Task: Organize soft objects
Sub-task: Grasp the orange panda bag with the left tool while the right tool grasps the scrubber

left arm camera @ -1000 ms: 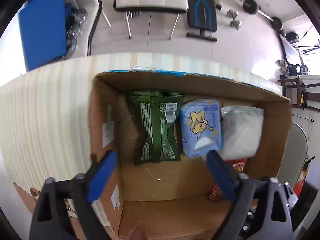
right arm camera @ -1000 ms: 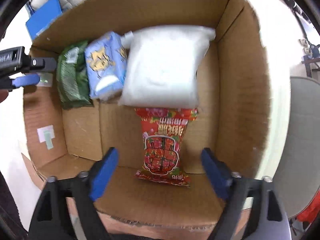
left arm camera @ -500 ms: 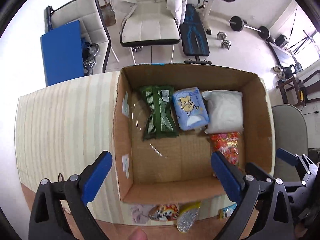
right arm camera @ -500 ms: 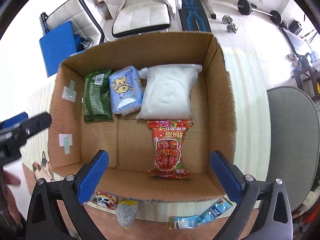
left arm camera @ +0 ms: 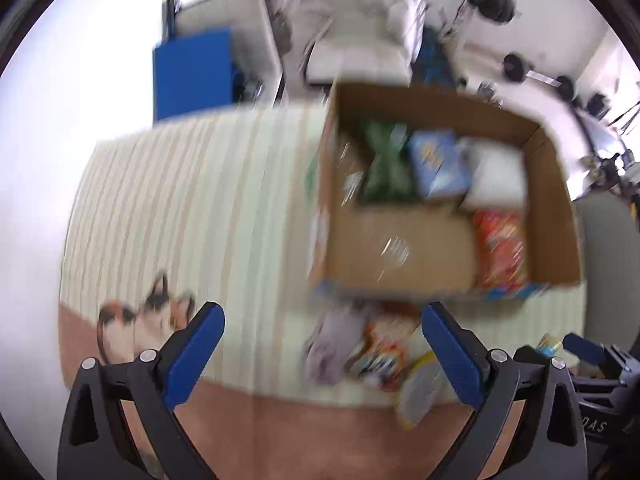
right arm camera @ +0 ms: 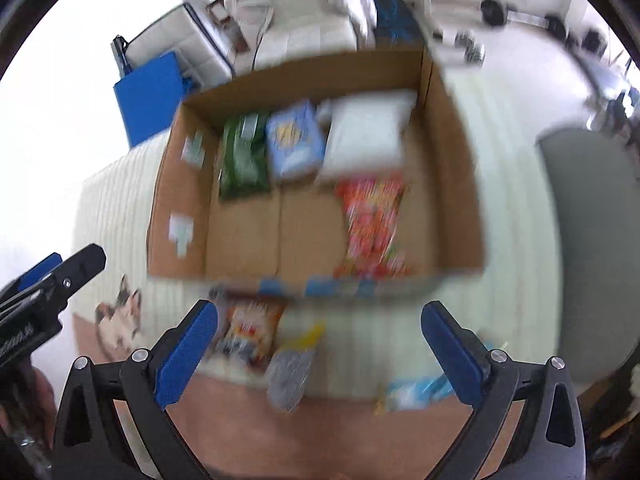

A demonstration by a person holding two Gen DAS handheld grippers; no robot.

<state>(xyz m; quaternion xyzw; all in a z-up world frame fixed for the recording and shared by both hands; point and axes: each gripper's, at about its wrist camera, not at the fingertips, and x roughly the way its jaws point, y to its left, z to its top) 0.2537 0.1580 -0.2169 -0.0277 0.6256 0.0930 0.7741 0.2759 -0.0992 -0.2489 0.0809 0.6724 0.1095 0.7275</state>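
Above the striped cloth (left arm camera: 208, 208), the left gripper (left arm camera: 322, 334) and right gripper (right arm camera: 318, 330) both gape wide, holding nothing, having just spread a little further. Both have pulled back from the box (right arm camera: 452, 184), where green (right arm camera: 244, 156), blue (right arm camera: 294, 142), white (right arm camera: 366, 132) and red (right arm camera: 370, 220) packs lie; loose packets (right arm camera: 250, 330) now show before it.

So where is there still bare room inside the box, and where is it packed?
Inside the cardboard box, the near-left floor is bare, bordered by the left wall, the green packet and blue packet behind, and the red snack bag on the right. The far row, ending in the white bag, is packed. In front of the box, loose packets crowd the striped cloth.
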